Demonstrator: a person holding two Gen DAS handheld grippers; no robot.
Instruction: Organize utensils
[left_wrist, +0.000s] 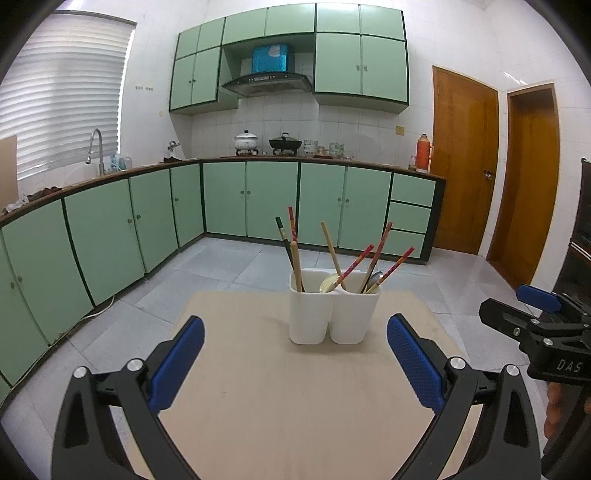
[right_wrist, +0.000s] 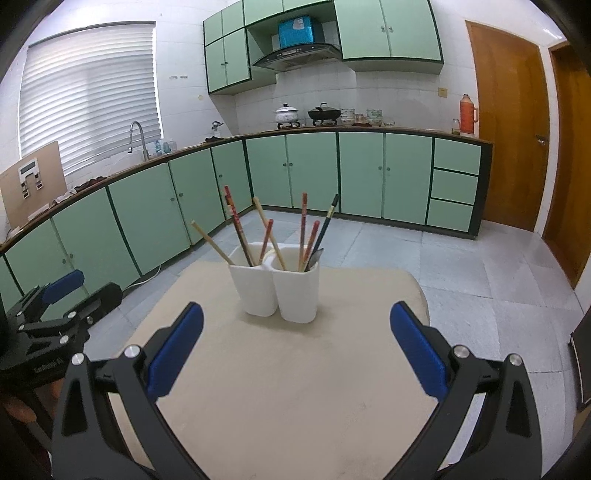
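Two white cups stand side by side on a pale wooden table. In the left wrist view the left cup holds chopsticks, and the right cup holds several chopsticks and spoons. The right wrist view shows both cups with several chopsticks and a dark utensil standing in them. My left gripper is open, short of the cups, with nothing between its fingers. My right gripper is likewise open and empty, a little before the cups.
Green kitchen cabinets run along the far wall and the left side, with a sink tap, pots and an orange flask on the counter. Wooden doors stand at right. Grey tiled floor surrounds the table.
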